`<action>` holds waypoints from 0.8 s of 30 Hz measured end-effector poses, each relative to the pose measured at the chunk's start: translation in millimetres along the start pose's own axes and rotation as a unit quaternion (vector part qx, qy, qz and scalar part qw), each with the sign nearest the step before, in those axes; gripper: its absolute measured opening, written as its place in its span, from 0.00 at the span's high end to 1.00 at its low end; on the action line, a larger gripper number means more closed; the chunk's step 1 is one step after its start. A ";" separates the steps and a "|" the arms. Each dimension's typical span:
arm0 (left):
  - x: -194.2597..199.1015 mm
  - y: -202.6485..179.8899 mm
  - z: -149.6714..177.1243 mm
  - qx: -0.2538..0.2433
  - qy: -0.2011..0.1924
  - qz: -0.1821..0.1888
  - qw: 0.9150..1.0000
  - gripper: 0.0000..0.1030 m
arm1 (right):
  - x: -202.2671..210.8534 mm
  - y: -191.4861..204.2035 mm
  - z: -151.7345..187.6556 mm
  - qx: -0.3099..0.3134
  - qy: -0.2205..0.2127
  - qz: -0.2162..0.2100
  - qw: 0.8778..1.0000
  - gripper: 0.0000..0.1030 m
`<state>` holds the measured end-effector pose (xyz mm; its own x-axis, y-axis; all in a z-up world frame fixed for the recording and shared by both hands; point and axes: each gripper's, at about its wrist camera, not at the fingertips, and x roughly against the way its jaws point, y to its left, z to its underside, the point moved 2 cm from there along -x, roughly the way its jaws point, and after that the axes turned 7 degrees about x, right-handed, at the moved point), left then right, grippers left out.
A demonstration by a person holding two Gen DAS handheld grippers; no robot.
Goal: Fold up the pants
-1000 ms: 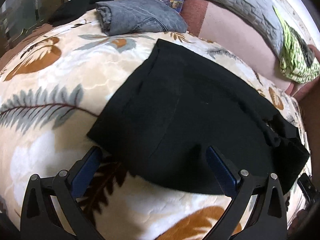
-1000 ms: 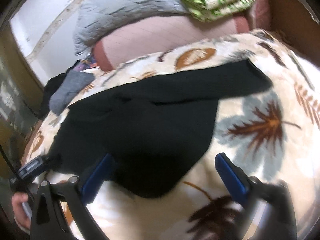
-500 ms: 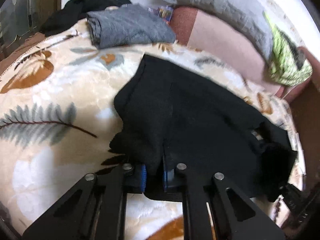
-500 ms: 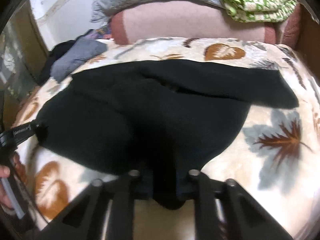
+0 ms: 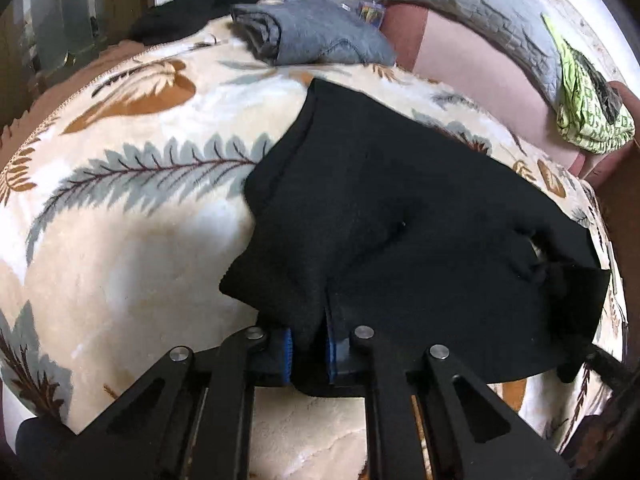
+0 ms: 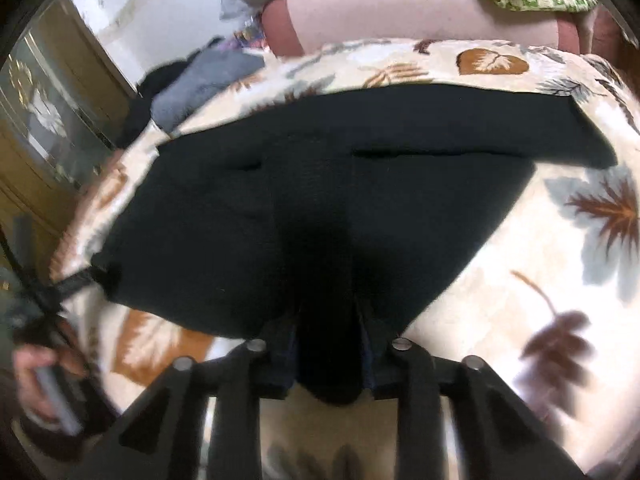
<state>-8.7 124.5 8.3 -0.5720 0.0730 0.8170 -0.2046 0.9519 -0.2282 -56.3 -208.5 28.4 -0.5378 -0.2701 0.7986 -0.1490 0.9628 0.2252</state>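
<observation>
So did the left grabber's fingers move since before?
Yes. The left gripper had its fingers wide apart beside the black pants edge; now they have closed onto that edge, near the grey fern leaf on the blanket.

Left tool (image 5: 308, 350) and right tool (image 6: 329, 354) each pinch cloth.

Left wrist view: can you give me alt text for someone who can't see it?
The left gripper is shut on the near edge of black pants, which lie spread on a cream blanket printed with leaves. Beyond them sit folded grey pants, a grey pillow and a green patterned cloth.
</observation>
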 end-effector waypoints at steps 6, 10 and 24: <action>6.7 -1.2 -1.2 0.007 -0.004 -0.012 1.000 0.80 | 29.6 -59.6 -5.8 -0.076 -0.037 0.033 0.996 0.32; 15.2 6.4 1.5 0.007 -0.012 -0.028 1.000 0.60 | 9.1 -94.2 -14.1 -0.112 -0.024 0.064 0.991 0.32; 57.9 20.5 -13.1 0.056 -0.079 -0.060 0.994 0.49 | -30.6 -117.9 -48.4 -0.098 -0.041 0.093 0.990 0.96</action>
<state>-35.5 152.1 57.8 -0.6541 -0.0948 0.7504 -0.3604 0.9113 -0.1990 17.9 -313.8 4.4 -0.6078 -0.0800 0.7900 0.1187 0.9746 0.1900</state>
